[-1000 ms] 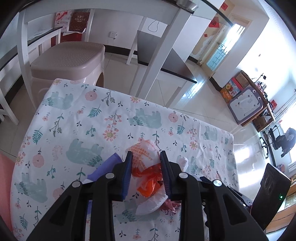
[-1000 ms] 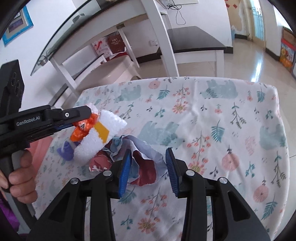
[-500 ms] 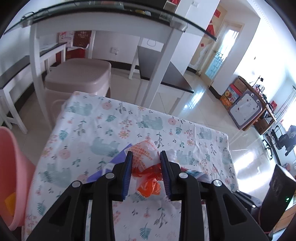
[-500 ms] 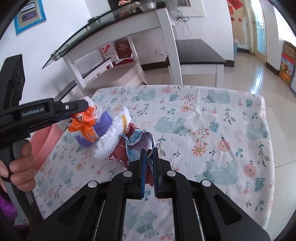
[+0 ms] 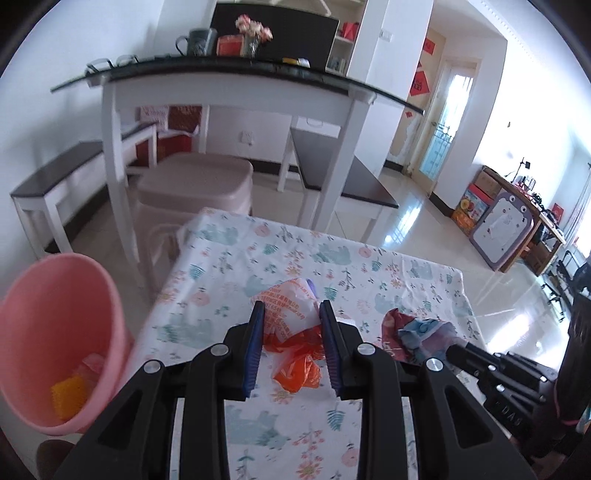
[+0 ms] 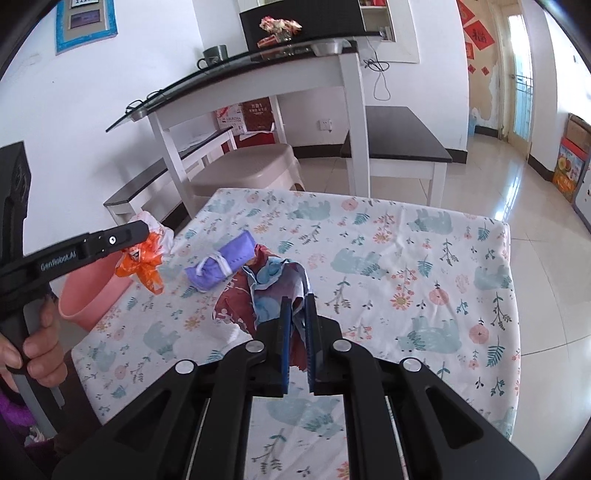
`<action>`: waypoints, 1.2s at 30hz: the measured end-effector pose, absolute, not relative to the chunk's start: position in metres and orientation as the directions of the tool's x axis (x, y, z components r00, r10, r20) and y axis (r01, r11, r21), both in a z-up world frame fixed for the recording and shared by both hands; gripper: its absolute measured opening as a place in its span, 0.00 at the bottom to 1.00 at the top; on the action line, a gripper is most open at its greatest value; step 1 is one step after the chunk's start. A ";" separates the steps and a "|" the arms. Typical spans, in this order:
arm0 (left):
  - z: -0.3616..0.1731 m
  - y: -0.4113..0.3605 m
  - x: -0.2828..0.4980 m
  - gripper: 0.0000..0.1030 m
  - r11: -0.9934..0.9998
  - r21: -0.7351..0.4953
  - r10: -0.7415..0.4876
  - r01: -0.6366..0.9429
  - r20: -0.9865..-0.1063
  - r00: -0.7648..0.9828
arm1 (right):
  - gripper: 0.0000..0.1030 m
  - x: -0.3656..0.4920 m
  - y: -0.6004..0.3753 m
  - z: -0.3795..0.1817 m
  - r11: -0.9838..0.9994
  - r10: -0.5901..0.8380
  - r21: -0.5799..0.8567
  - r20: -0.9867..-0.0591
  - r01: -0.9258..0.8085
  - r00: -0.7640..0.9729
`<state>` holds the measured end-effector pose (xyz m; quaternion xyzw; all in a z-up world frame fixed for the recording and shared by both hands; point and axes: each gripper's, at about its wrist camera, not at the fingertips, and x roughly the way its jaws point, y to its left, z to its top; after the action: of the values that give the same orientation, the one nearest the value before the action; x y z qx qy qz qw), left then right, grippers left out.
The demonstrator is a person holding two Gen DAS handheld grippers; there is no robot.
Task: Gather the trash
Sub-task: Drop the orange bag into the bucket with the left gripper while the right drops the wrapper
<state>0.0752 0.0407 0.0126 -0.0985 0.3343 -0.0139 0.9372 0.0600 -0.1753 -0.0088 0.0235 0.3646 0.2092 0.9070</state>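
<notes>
Left wrist view: we see the left gripper (image 5: 291, 314) clamped on a white-and-orange plastic bag (image 5: 291, 328). The pink bin (image 5: 55, 314), holding yellow scrap, stands to its left.

Right wrist view: we see the right gripper (image 6: 296, 306) closed on a crumpled red-and-blue wrapper (image 6: 273, 291). Only here does a rolled purple packet (image 6: 221, 264) appear, lying on the floral tablecloth (image 6: 406, 266) ahead-left.

Home dining room: glass-topped dining table (image 6: 258, 74), benches (image 6: 399, 136), flower vase (image 5: 253, 33), red door decorations (image 6: 476, 33).
</notes>
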 end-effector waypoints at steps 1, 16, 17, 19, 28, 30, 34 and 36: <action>0.013 0.042 0.071 0.28 0.981 -0.187 -0.084 -0.043 -0.618 0.782 | 0.07 0.057 -0.172 -0.007 0.910 0.399 0.193 -0.649 -0.368 0.647; 0.028 0.097 0.012 0.28 0.979 -0.117 0.079 -0.166 -0.533 0.842 | 0.07 0.040 -0.101 0.008 0.860 0.474 0.180 -0.629 -0.478 0.616; 0.029 0.102 0.008 0.28 0.977 -0.113 0.093 -0.178 -0.527 0.845 | 0.07 0.039 -0.097 0.009 0.857 0.480 0.181 -0.626 -0.483 0.615; 0.030 0.110 0.003 0.28 0.975 -0.107 0.114 -0.197 -0.518 0.847 | 0.07 0.037 -0.086 0.012 0.848 0.492 0.182 -0.617 -0.497 0.614; 0.034 0.151 -0.025 0.28 0.949 -0.111 0.206 -0.295 -0.488 0.848 | 0.07 0.033 -0.036 0.029 0.807 0.542 0.153 -0.576 -0.571 0.612; 0.032 0.160 -0.030 0.28 0.940 -0.118 0.225 -0.319 -0.490 0.842 | 0.07 0.032 -0.025 0.034 0.797 0.555 0.147 -0.561 -0.585 0.615; 0.031 0.177 -0.036 0.28 0.920 -0.131 0.261 -0.369 -0.495 0.829 | 0.07 0.031 -0.004 0.042 0.779 0.579 0.136 -0.530 -0.612 0.619; 0.030 0.183 -0.036 0.28 0.911 -0.135 0.278 -0.389 -0.497 0.822 | 0.07 0.030 0.006 0.045 0.772 0.589 0.133 -0.520 -0.622 0.619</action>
<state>-0.0363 0.1833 0.0296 -0.1157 0.2407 0.1759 0.9475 0.0299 0.0061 0.0452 -0.0299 0.2777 0.3366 0.8993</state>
